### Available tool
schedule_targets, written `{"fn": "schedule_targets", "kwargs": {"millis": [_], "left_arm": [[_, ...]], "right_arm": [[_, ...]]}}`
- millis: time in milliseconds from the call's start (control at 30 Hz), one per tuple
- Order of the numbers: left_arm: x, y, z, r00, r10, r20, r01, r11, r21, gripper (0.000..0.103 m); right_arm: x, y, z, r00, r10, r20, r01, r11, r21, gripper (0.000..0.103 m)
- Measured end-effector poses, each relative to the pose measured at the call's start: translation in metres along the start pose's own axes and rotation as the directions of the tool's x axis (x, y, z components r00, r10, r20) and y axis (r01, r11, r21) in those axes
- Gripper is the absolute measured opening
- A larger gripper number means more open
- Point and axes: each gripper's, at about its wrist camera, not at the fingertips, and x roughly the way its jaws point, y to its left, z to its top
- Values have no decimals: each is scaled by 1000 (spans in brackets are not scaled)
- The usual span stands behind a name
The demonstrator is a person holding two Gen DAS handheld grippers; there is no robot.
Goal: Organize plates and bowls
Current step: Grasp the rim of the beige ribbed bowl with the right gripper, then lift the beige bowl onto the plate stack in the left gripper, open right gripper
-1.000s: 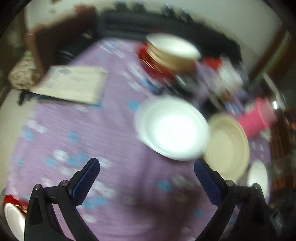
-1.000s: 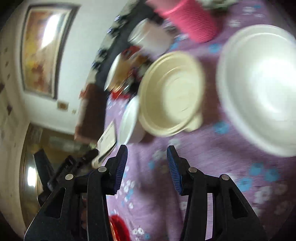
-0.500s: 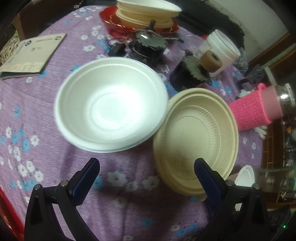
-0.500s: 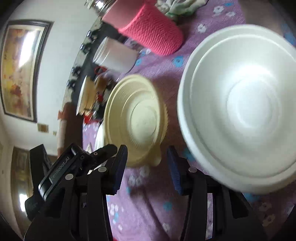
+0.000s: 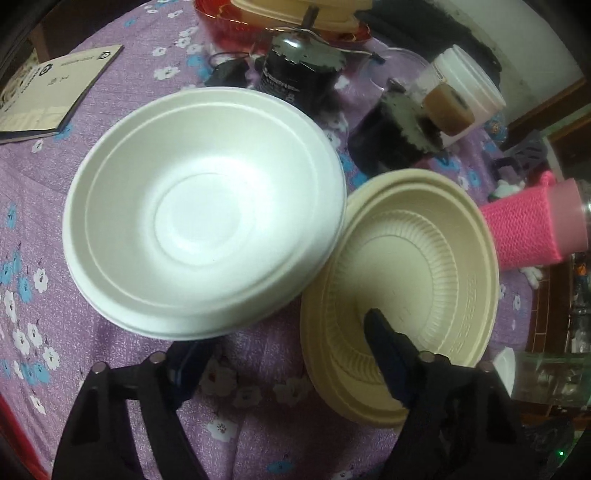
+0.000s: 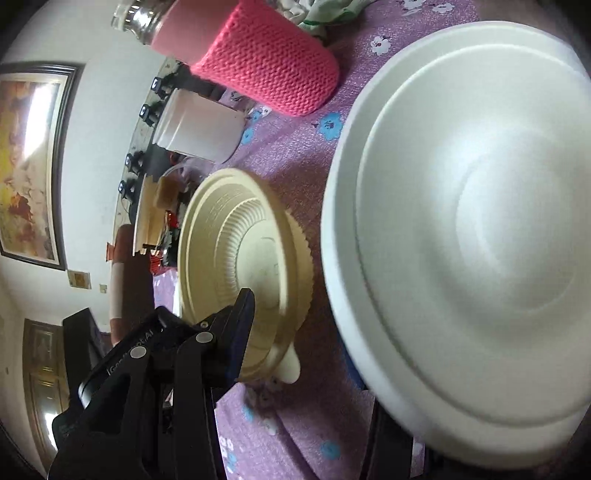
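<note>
A stack of white foam bowls (image 5: 203, 221) sits on the purple flowered cloth, with a stack of cream ribbed bowls (image 5: 424, 277) touching its right side. My left gripper (image 5: 284, 350) points down at them and its jaws are closing. Its right finger is inside the cream bowl, its left finger is under the white stack's near rim, and the cream rim lies between them untouched. In the right wrist view the cream bowls (image 6: 240, 240) are on the left and another white bowl (image 6: 480, 221) fills the right. My right gripper (image 6: 295, 350) is open; that bowl's rim hides its right finger.
Behind the bowls stand two black round objects (image 5: 299, 70), a white tub (image 5: 469, 88) and a bottle in a pink knitted sleeve (image 5: 528, 225). A booklet (image 5: 51, 96) lies at the far left. More cream bowls on a red tray (image 5: 229, 22) sit at the back.
My left gripper dropped closer to the bowls and narrowed; its right finger moved into the cream bowl. My right gripper closed in on the white bowl, whose rim now covers its right finger.
</note>
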Motion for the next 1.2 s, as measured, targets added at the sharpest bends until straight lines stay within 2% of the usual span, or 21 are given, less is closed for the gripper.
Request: {"fn": "schedule_targets", "kwargs": {"millis": [67,100,133,200,467,567,733,900,1033,1200], "left_arm": [[-2,6,1,1000,-2,12,2,1000,4,57],[-3,6,1,1000,-10,15,10,1000,18,41],[-3,6,1,1000,-20,10,20,1000,24,26],[-2,9,-5,997,-70,-23,70,997,29,14],[-26,16,-22,996,-89,21,87,993,83,13],[-47,28,-38,993,-113,42,109,990,86,13],[-84,50,-83,983,-161,92,153,984,92,13],[-127,103,-137,963,-193,191,184,981,63,13],[-170,169,-176,943,-141,301,138,990,29,13],[-213,261,-207,927,-35,373,53,998,-39,14]], "right_arm": [[5,-2,3,1000,2,-16,-2,1000,7,44],[8,-2,3,1000,0,-22,0,1000,9,41],[9,-3,3,1000,2,-22,-2,1000,7,36],[11,-3,4,1000,-12,-24,12,1000,-8,15],[-5,-1,-2,999,18,-31,-18,1000,0,12],[-24,0,-15,999,39,-33,-39,999,-20,12],[-58,1,-44,996,73,-55,-77,995,-65,12],[-98,15,-103,991,91,-98,-110,973,-201,13],[-106,37,-162,977,106,-186,-158,942,-295,13],[-89,83,-254,934,95,-344,-242,878,-413,12]]}}
